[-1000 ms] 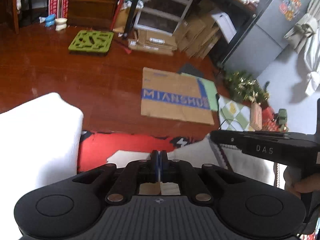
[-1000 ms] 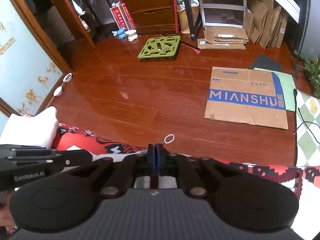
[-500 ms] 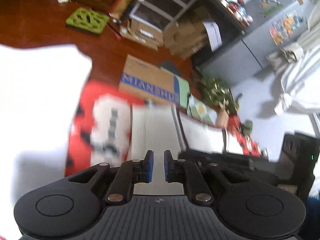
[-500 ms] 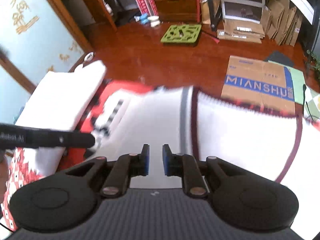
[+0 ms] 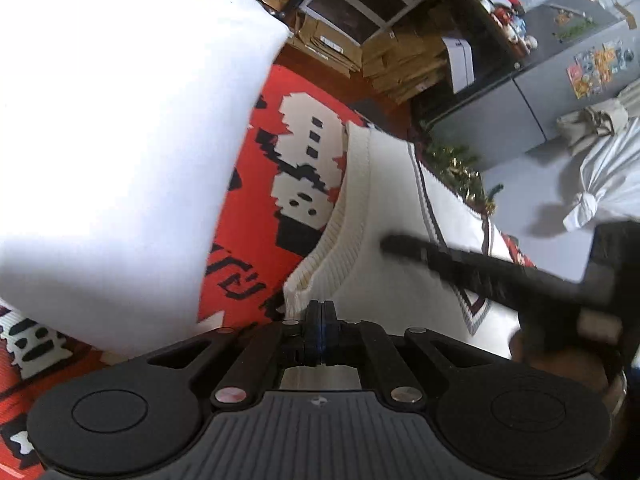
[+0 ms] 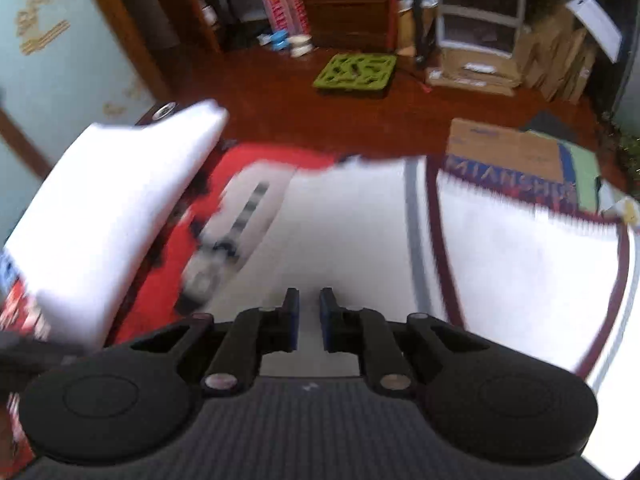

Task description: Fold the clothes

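left gripper point(image 5: 319, 334): jaws together at sweater point(image 5: 384, 216) hem, grip unconfirmed | right gripper point(image 6: 309, 318): jaws apart, empty | risk: one-sided pull skews fold

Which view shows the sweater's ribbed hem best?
The left wrist view: the cream sweater's ribbed hem is sharp there, running beside the red patterned blanket. The right wrist view shows only blurred sweater, ribbing unreadable.

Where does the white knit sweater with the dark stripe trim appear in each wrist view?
Left wrist: white sweater centre to right, ribbed hem just ahead of the fingers.
Right wrist: sweater centre to right, blurred, spread flat.
Shared landmark: white pillow at left.
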{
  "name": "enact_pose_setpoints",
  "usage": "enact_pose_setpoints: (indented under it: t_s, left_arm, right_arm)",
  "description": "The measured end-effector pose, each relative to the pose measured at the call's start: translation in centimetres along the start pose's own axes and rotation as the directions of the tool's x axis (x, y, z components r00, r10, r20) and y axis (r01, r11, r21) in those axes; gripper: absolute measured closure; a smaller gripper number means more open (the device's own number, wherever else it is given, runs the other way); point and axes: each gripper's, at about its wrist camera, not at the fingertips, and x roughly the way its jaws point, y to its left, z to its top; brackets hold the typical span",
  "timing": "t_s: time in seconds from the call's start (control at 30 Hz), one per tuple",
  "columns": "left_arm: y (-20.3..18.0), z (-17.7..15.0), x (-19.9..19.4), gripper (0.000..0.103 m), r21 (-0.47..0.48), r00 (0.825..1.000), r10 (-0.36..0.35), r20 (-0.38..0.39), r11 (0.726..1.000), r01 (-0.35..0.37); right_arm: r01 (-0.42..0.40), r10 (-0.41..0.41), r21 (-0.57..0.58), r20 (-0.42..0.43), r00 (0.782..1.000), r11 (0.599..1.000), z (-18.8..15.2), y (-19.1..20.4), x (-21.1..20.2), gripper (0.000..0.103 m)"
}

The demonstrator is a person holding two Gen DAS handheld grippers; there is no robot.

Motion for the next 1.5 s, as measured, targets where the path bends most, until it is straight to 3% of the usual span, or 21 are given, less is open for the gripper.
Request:
enact_pose_setpoints:
  t_s: [0.13, 0.3, 0.37, 0.5, 0.6, 0.73, 0.97, 1.1, 1.2, 1.3, 1.5]
  left_arm:
    - [1.9, 0.0, -0.6, 0.1, -0.121, 0.999, -0.032, 0.025, 0.992, 0.035]
    - [1.4, 0.5, -1.0, 0.101, -0.109, 0.999, -0.021, 0.036, 0.994, 0.025]
    - [1.1, 1.0, -1.3, 0.101, -0.114, 0.999, -0.02, 0.051, 0.993, 0.026]
    - [-0.3, 2.6, -1.4, 0.101, -0.109, 0.995, -0.049, 0.087, 0.992, 0.059]
    - [-2.3, 4.0, -0.2, 0.101, -0.065, 0.992, -0.095, 0.088, 0.993, 0.101]
    - [-4.4, 5.8, 3.9, 0.101, 0.006, 0.994, -0.099, 0.044, 0.995, 0.099]
    - [-6.2, 10.7, 9.4, 0.102, 0.155, 0.998, -0.049, 0.032, 0.987, 0.043]
    - [-7.4, 12.9, 10.0, 0.103, 0.182, 0.998, -0.03, 0.052, 0.983, 0.02]
    - [-8.5, 12.9, 9.4, 0.103, 0.193, 0.998, -0.046, 0.05, 0.981, 0.036]
    - [-9.9, 11.6, 9.0, 0.103, 0.215, 0.998, -0.061, 0.011, 0.975, 0.057]
    - [-15.5, 6.8, 10.7, 0.102, 0.292, 0.99, -0.091, -0.111, 0.949, 0.12]
  right_arm:
    - [0.033, -0.033, -0.013, 0.031, 0.999, 0.999, 3.5, -0.3, 2.6, 0.103]
    - [0.039, -0.039, -0.008, 0.036, 0.999, 0.999, 6.4, -1.3, 3.8, 0.103]
    - [0.032, -0.032, 0.011, 0.049, 0.998, 0.999, 6.4, -1.8, 2.5, 0.096]
    - [0.012, -0.013, 0.032, 0.041, 0.999, 0.999, 3.9, -2.9, -1.5, 0.094]
    - [0.002, -0.002, 0.04, 0.003, 1.0, 0.999, 1.4, -3.7, -3.2, 0.094]
    - [0.015, -0.015, 0.011, -0.038, 0.999, 1.0, 0.5, -4.0, -1.9, 0.094]
    - [0.027, -0.026, -0.027, 0.037, 0.999, 0.999, 5.5, -4.1, 2.5, 0.103]
    - [0.013, -0.014, 0.021, 0.05, 0.999, 1.0, 7.8, -5.2, 2.9, 0.1]
    - [0.009, -0.017, 0.082, 0.1, 0.995, 0.997, 6.7, -7.0, -0.6, 0.099]
    - [0.052, -0.07, 0.168, 0.103, 0.992, 0.985, 3.5, -9.8, -5.0, 0.099]
    - [0.236, -0.262, 0.327, 0.038, 0.964, 0.915, -4.1, -15.7, -12.3, 0.095]
